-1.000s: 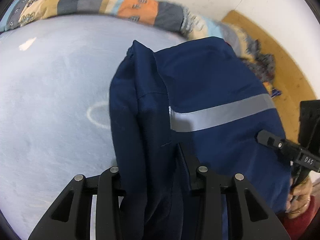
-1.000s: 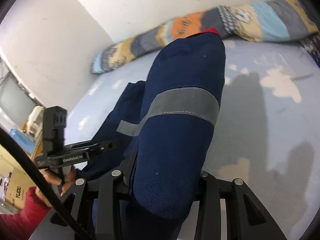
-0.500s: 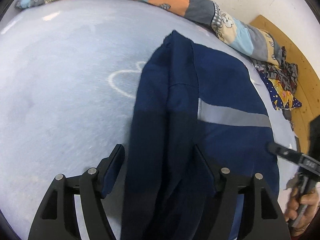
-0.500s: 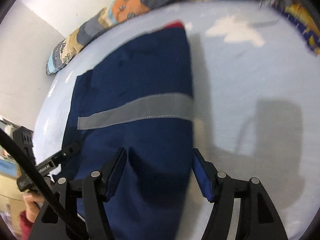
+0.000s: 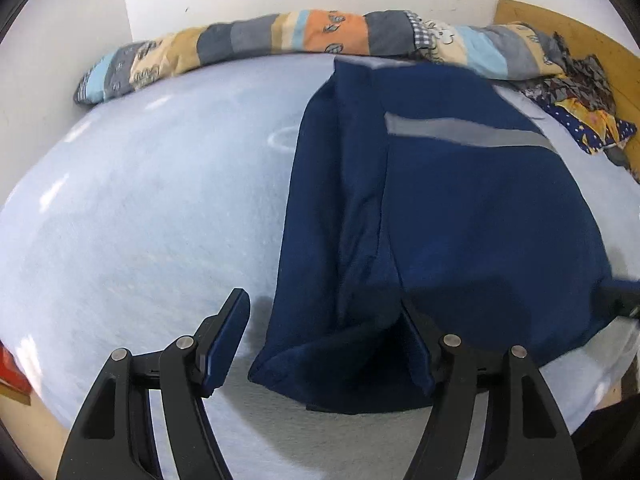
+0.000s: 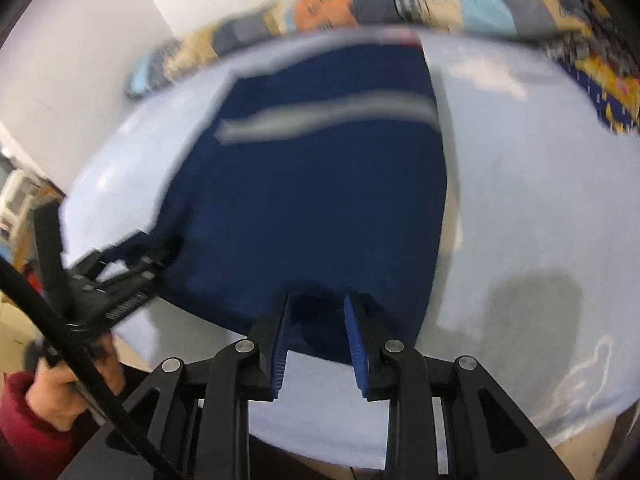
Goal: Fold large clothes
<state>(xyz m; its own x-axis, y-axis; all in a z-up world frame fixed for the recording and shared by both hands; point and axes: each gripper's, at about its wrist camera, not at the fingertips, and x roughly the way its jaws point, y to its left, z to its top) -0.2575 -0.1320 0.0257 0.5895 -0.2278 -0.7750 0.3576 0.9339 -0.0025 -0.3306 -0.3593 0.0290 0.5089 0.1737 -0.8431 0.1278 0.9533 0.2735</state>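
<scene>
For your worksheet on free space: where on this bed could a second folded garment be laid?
Bare sheet lies left of the navy garment, bordered by the patchwork quilt behind. A second patch lies on the garment's right. It is crowded by the crumpled clothes at the far right corner.

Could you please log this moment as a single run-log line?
step: fold laid down | navy garment: flat on blue bedsheet | left gripper: open | right gripper: open
</scene>
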